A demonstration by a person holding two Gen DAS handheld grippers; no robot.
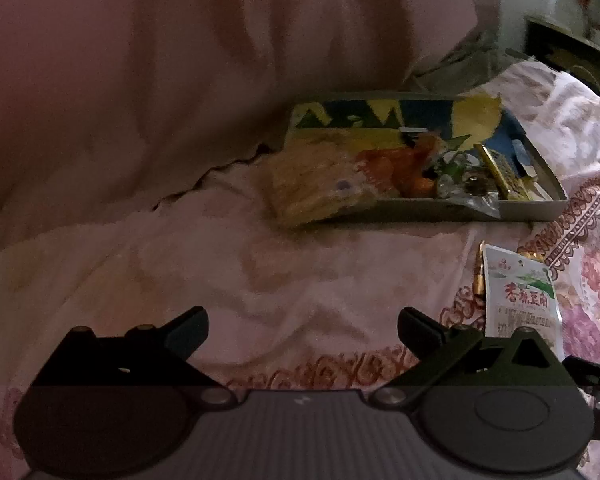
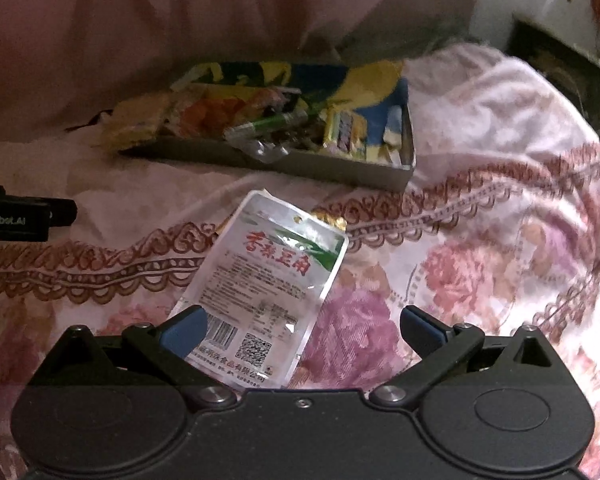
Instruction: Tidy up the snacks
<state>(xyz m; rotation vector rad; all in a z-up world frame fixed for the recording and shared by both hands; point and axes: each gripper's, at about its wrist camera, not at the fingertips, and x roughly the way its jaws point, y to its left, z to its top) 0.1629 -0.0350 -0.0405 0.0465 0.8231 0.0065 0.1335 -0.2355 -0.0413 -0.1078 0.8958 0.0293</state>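
The white snack packet (image 2: 266, 292) with red characters and a green band lies flat on the flowered bedsheet (image 2: 480, 272), its barcode end nearest me and reaching in between the fingers of my right tongs (image 2: 302, 330). Those tongs stand wide apart and hold nothing; the left blue pad (image 2: 184, 334) sits over the packet's lower corner, though I cannot tell whether it touches. Beyond the packet, a little apart, is the grey tray (image 2: 340, 170), filled with mixed snack wrappers, with a yellowish bag (image 2: 134, 126) hanging over its left end. My left tongs (image 1: 303, 330) hover wide and empty over the plain pink part of the sheet, the same packet (image 1: 518, 296) just to their right and the tray (image 1: 420, 214) farther ahead.
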